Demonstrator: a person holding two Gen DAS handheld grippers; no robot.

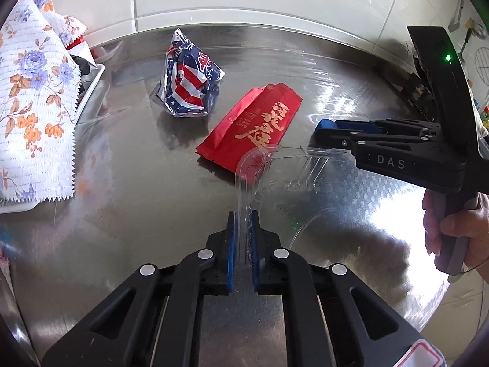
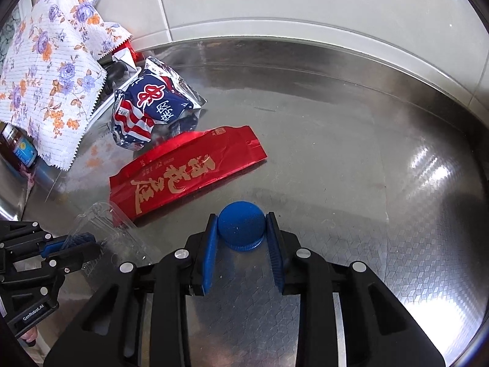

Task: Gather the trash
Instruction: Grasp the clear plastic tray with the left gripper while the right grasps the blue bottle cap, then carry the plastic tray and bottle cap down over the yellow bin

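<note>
The left claw [image 1: 243,229] is pinched shut on the rim of a clear tray [image 1: 284,177], thin, light and springy; the edge is the sensible hold. The right claw [image 2: 241,232] clamps a blue cap [image 2: 240,224], small, stiff and slick. Beyond both lie a flat red bag [image 2: 186,174], then a crumpled wrapper [image 2: 152,107], best pinched at folds.

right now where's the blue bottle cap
In the right wrist view, the blue bottle cap sits on the steel counter between the right tongs, just below the red packet.
</note>
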